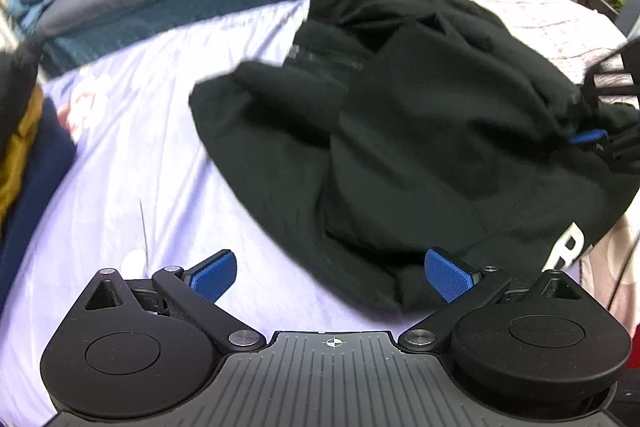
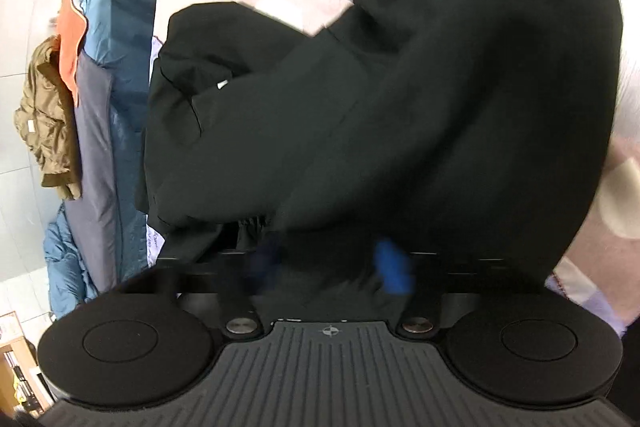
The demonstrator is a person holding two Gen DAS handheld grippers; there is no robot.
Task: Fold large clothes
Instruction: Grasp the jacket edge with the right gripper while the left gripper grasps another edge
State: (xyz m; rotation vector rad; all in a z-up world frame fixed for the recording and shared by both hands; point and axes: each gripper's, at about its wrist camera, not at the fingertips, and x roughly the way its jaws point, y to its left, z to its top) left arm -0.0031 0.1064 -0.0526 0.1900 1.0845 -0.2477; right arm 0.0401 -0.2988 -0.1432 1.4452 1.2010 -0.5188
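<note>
On bed: black garment, bunched | left gripper open, empty, at near hem | right gripper blurred, jaws narrowed amid cloth, grip not confirmable | risk: thin pinch slips, or extra layers drag along | hidden: sleeves, collar, right edge.

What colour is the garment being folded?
Black garment, with white lettering at one edge; it shows best in the left wrist view.
</note>
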